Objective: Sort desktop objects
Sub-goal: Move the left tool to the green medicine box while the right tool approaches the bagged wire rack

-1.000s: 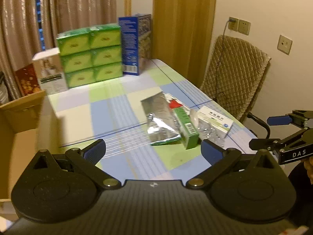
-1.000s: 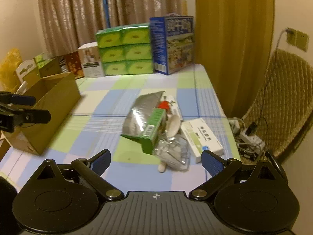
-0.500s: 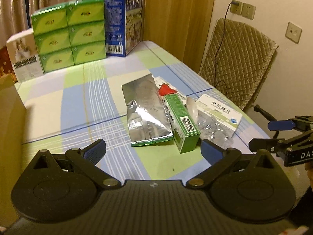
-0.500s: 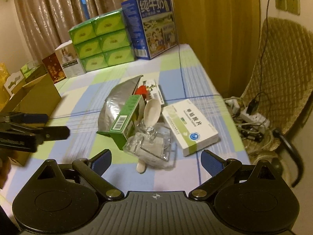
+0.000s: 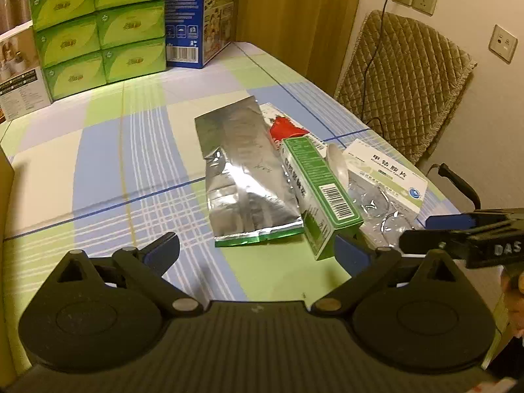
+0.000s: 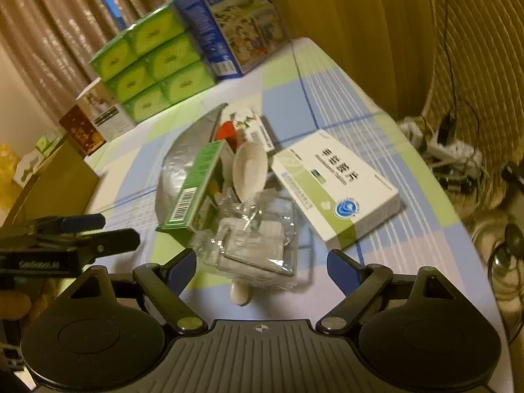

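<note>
**Both grippers open above the object pile, nothing held**

Left gripper (image 5: pixel 257 250): jaws spread wide, empty. It is held low over the near edge of the checked table (image 5: pixel 98 150), fingers pointing forward at the pile. Its right fingertip sits just beside the near end of the green carton (image 5: pixel 319 196); contact cannot be confirmed.

Right gripper (image 6: pixel 262 263): jaws spread wide, empty. It hangs over the clear plastic packet (image 6: pixel 258 239), tilted so the table appears slanted in its view. A white spoon (image 6: pixel 249 172) lies partly under that packet, handle end showing near the gripper.

A hand (image 6: pixel 14 304) is partly visible at the lower left of the right wrist view, under the left gripper's body.

Pile layout: silver foil pouch (image 5: pixel 244 177) lies flat at the left; the green carton rests against its right edge; the white medicine box (image 6: pixel 334 193) lies at the right, touching the packet. A red-and-white sachet (image 5: pixel 285 127) sits behind the carton.

Background: stacked green tissue packs (image 5: pixel 101 26) and a blue milk carton box (image 5: pixel 196 13) at the far table edge; a cardboard box (image 6: pixel 55 180) at the left; a padded chair (image 5: pixel 402 82) at the right.
</note>
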A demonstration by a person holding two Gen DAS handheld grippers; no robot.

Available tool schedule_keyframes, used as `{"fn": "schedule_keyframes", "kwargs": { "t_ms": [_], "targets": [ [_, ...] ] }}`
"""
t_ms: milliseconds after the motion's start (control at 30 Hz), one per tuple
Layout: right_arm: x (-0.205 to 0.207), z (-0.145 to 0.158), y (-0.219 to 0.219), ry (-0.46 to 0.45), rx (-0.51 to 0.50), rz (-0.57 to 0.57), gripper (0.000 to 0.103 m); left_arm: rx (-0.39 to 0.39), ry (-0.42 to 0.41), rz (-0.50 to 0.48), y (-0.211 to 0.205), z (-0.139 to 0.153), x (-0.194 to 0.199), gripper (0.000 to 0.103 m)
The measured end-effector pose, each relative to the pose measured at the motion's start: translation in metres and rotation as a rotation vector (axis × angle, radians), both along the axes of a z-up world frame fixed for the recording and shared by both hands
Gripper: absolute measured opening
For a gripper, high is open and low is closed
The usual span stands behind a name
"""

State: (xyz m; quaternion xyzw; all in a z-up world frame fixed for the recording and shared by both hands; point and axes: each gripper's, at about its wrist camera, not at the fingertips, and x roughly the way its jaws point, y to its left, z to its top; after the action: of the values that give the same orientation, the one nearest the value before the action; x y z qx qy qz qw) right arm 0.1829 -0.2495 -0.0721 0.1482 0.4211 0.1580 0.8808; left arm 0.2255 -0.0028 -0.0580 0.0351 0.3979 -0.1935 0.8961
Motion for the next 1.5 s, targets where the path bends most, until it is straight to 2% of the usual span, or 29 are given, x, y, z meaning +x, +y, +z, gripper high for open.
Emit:
{"fn": "schedule_keyframes", "kwargs": {
  "t_ms": [200, 433, 633, 767, 800, 833, 900, 1067, 1200, 1300, 1400, 1500],
  "targets": [
    [0.008, -0.003, 0.004, 0.022, 0.015, -0.005, 0.075, 0.019, 0.0, 0.001, -0.003, -0.001, 0.001, 0.099],
    [0.012, -0.002, 0.0, 0.038, 0.14, -0.058, 0.075, 0.011, 0.006, 0.006, -0.001, -0.003, 0.001, 0.099],
    [0.016, -0.003, 0.008, 0.046, 0.124, -0.064, 0.075, 0.01, 0.01, 0.006, -0.001, -0.004, 0.001, 0.099],
    [0.019, -0.007, 0.013, 0.061, 0.091, -0.074, 0.074, 0.014, 0.012, 0.006, -0.001, -0.004, 0.002, 0.099],
    [0.02, -0.008, 0.014, 0.06, 0.082, -0.072, 0.07, 0.014, 0.012, 0.006, -0.001, -0.004, 0.002, 0.099],
    [0.021, -0.008, 0.015, 0.058, 0.062, -0.064, 0.061, 0.014, 0.013, 0.006, -0.001, -0.004, 0.002, 0.099],
    [0.019, -0.007, 0.018, 0.041, 0.019, -0.049, 0.058, 0.013, 0.013, 0.006, -0.002, -0.004, 0.002, 0.099],
    [0.01, -0.002, 0.033, -0.032, -0.152, 0.028, 0.058, -0.008, 0.023, -0.001, -0.002, -0.006, 0.001, 0.099],
    [-0.001, -0.003, 0.037, -0.05, -0.222, 0.078, 0.058, -0.035, 0.026, -0.007, -0.004, -0.006, 0.003, 0.097],
    [-0.01, -0.004, 0.039, -0.059, -0.273, 0.101, 0.058, -0.063, 0.013, -0.035, -0.01, -0.005, 0.005, 0.09],
    [-0.013, -0.004, 0.04, -0.074, -0.32, 0.103, 0.058, -0.104, 0.006, -0.063, -0.019, -0.003, 0.009, 0.078],
    [-0.012, -0.005, 0.039, -0.073, -0.325, 0.101, 0.058, -0.12, -0.004, -0.087, -0.029, -0.004, 0.013, 0.068]
  ]
}}
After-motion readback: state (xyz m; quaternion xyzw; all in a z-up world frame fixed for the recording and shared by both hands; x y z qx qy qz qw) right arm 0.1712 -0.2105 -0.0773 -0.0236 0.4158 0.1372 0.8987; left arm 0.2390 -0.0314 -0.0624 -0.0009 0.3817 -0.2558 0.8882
